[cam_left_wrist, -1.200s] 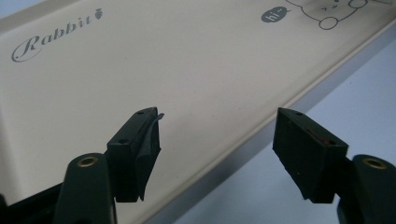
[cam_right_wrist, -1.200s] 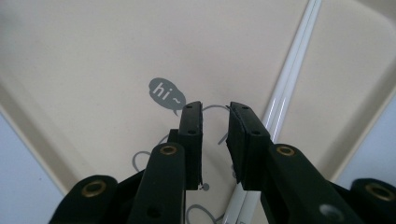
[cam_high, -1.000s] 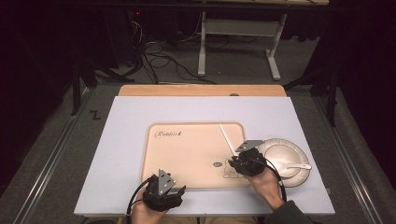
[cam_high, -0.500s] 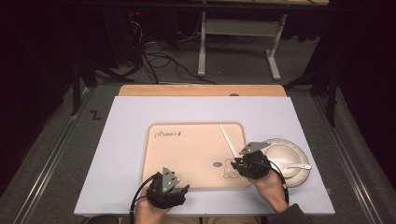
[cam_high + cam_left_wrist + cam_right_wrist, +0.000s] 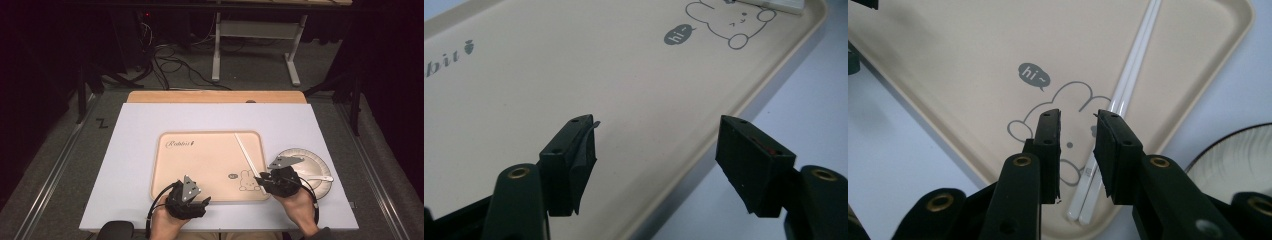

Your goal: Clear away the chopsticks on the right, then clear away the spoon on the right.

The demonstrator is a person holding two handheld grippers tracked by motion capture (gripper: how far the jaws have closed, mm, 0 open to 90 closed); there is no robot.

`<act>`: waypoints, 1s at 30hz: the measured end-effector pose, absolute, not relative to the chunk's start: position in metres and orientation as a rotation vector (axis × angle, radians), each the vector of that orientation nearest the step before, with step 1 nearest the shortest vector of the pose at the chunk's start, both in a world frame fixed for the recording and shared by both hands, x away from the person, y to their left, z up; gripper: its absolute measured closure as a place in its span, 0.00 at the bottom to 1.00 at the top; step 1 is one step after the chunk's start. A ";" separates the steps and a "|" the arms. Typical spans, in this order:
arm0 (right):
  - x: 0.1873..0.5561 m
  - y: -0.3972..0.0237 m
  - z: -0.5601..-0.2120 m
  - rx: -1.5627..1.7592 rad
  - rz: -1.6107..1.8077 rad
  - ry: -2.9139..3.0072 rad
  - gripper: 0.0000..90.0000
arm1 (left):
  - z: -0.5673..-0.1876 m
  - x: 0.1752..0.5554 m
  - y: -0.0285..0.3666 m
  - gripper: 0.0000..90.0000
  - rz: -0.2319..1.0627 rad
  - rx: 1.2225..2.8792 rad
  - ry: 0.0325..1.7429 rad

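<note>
Nearest us, bottom edge of the high view: both forearms come in low, hands wrapped round the gripper bodies.

Our left gripper sits bottom centre-left, pointed up-frame at the near rim of the beige tray. In the left gripper view its jaws stand wide apart and hold nothing, straddling the tray's near edge, one jaw over the tray and one over the white table.

Our right gripper sits lower right, angled up-left over the tray's near right corner. Its jaws have just been opening: a narrow gap now, released. In the right gripper view the white chopsticks lie flat on the tray under that gap, not gripped.

Farther up, the chopsticks run diagonally from the rabbit print toward the tray's upper right.

Right of the tray: a plate with a white spoon.
</note>
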State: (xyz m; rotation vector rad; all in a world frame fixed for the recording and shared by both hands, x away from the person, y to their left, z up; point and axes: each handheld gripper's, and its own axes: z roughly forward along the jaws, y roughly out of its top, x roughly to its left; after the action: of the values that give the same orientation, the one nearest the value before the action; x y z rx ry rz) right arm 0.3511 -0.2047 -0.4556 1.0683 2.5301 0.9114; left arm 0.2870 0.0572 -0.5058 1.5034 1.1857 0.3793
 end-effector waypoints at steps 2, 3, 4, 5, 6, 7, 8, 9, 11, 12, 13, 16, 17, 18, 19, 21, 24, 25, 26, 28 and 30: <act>0.348 -0.209 -0.454 1.088 0.910 2.517 0.81 | -0.505 0.287 0.056 0.36 0.374 1.512 1.169; 0.348 -0.209 -0.454 1.088 0.910 2.517 0.81 | -0.505 0.287 0.056 0.36 0.374 1.512 1.169; 0.346 -0.212 -0.453 1.092 0.907 2.509 0.81 | -0.504 0.287 0.056 0.36 0.372 1.505 1.165; 0.346 -0.213 -0.452 1.094 0.907 2.504 0.81 | -0.504 0.288 0.056 0.36 0.370 1.506 1.165; 0.344 -0.215 -0.451 1.100 0.906 2.501 0.81 | -0.504 0.288 0.057 0.36 0.372 1.510 1.164; 0.344 -0.216 -0.451 1.096 0.911 2.499 0.81 | -0.504 0.288 0.057 0.36 0.372 1.510 1.164; 0.343 -0.217 -0.450 1.094 0.909 2.499 0.80 | -0.504 0.289 0.056 0.36 0.369 1.504 1.165; 0.342 -0.219 -0.450 1.103 0.914 2.494 0.80 | -0.503 0.289 0.056 0.36 0.366 1.502 1.166; 0.342 -0.221 -0.449 1.102 0.917 2.494 0.80 | -0.503 0.289 0.056 0.36 0.366 1.502 1.165; 0.341 -0.224 -0.447 1.101 0.921 2.484 0.80 | -0.503 0.289 0.056 0.36 0.366 1.503 1.164; 0.340 -0.227 -0.446 1.112 0.923 2.482 0.79 | -0.503 0.289 0.056 0.36 0.366 1.508 1.161; 0.340 -0.232 -0.443 1.114 0.923 2.468 0.79 | -0.504 0.290 0.056 0.36 0.366 1.503 1.165; 0.340 -0.237 -0.442 1.124 0.925 2.459 0.79 | -0.504 0.290 0.056 0.36 0.366 1.503 1.165; 0.340 -0.240 -0.441 1.126 0.918 2.452 0.79 | -0.504 0.290 0.056 0.36 0.366 1.502 1.166; 0.340 -0.243 -0.440 1.131 0.913 2.444 0.79 | -0.504 0.289 0.055 0.36 0.367 1.504 1.165; 0.341 -0.246 -0.439 1.137 0.905 2.438 0.79 | -0.504 0.289 0.055 0.36 0.367 1.504 1.163; 0.341 -0.254 -0.436 1.164 0.931 2.440 0.79 | -0.504 0.289 0.055 0.36 0.366 1.507 1.166; 0.342 -0.256 -0.435 1.164 0.936 2.429 0.79 | -0.504 0.289 0.055 0.36 0.363 1.502 1.168; 0.342 -0.260 -0.432 1.176 0.933 2.415 0.79 | -0.504 0.290 0.056 0.36 0.363 1.504 1.168; 0.342 -0.264 -0.431 1.192 0.942 2.405 0.79 | -0.504 0.290 0.056 0.36 0.364 1.502 1.168; 0.342 -0.267 -0.431 1.190 0.943 2.402 0.79 | -0.504 0.290 0.056 0.36 0.366 1.503 1.167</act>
State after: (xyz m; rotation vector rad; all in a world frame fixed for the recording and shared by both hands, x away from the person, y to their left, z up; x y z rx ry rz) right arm 0.3417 -0.2669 -0.4307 1.1900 2.4015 0.9426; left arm 0.2899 0.0555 -0.5039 1.5026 1.1666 0.3665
